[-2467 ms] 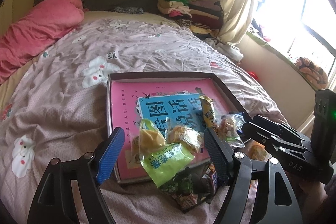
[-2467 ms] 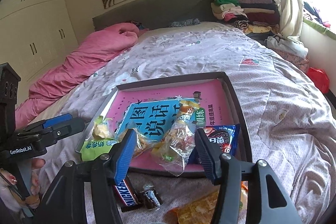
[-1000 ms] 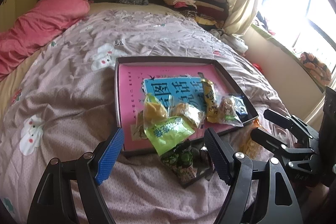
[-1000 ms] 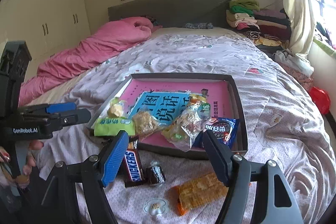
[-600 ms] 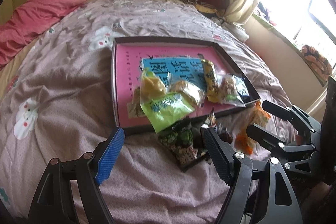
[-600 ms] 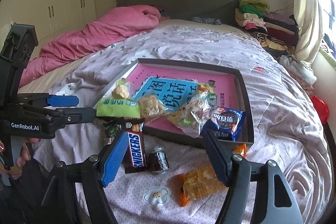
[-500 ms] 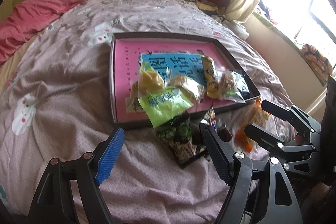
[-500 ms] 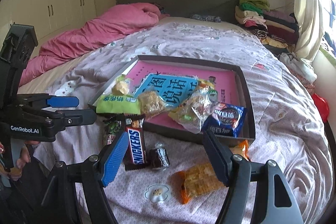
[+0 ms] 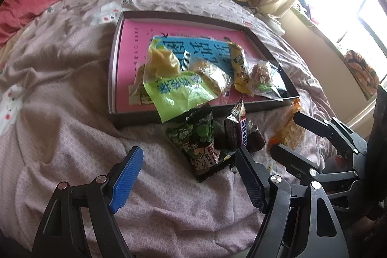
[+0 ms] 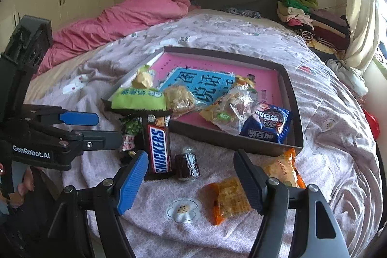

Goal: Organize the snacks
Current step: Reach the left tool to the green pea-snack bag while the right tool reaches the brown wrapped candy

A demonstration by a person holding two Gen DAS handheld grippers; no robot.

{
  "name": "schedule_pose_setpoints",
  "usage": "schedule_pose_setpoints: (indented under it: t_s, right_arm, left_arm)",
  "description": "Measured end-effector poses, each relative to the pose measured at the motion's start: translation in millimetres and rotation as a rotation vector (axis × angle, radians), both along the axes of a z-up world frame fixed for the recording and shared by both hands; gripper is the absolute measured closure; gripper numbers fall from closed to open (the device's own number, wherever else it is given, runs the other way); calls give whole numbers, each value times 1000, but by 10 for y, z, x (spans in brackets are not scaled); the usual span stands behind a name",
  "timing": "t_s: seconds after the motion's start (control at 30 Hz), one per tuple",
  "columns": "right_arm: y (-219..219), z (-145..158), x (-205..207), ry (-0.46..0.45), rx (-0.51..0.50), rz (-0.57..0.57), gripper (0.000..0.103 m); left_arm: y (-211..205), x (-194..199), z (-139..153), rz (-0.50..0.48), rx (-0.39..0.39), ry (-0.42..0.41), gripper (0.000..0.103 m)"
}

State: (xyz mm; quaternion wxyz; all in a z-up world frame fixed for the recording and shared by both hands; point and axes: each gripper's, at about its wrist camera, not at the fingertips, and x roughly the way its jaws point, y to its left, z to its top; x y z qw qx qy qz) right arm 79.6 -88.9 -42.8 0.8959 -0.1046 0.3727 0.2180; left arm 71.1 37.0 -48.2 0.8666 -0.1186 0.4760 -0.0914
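Snacks lie in two groups on a lilac bedspread point(image 10: 326, 113), as we see in both wrist views. In the right wrist view, a dark shallow tray point(image 10: 293, 98) with a pink and blue printed sheet on its floor fills the middle of the frame. Along its near side rest a lime-green packet point(image 10: 137, 98), which overhangs the tray's left corner, a clear packet of biscuits point(image 10: 179, 97), a crinkled clear packet point(image 10: 232, 110) and a blue packet point(image 10: 267, 122).

Below the tray, on the bedspread, we find a Snickers bar point(image 10: 159, 149), a small dark wrapped sweet point(image 10: 187, 167) just beside it to the right, and two orange packets point(image 10: 229, 200), one of them partly behind the right finger. A green-printed dark packet point(image 9: 197, 139) lies at centre in the left wrist view, touching the tray's near wall.

We see the right gripper point(image 10: 191, 185) at the bottom of its frame, jaws spread wide with nothing held; the sweet and one orange packet show in the gap beyond. The left gripper point(image 9: 188, 179) likewise stands wide apart and empty, the green-printed packet showing between its fingers. A pink quilt point(image 10: 135, 13) occupies the upper left.
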Motion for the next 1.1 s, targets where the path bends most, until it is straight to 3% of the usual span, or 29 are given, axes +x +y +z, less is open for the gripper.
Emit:
schedule_pose_setpoints:
  t_s: [0.2, 0.53, 0.87, 0.97, 1.1]
  right_arm:
    - [38, -161, 63, 38, -57, -3, 45]
    - [132, -334, 168, 59, -113, 32, 60]
    - [197, -477, 257, 84, -127, 52, 67]
    - [192, -513, 284, 99, -115, 55, 75]
    - [188, -514, 290, 98, -108, 56, 76]
  left_arm:
    - [-17, 40, -57, -2, -5, 6, 24]
    - [-10, 126, -158, 19, -12, 23, 24]
    - [-19, 163, -196, 22, -28, 26, 23]
    - [-25, 183, -218, 27, -31, 33, 24]
    - [-43, 223, -242, 36, -26, 39, 28]
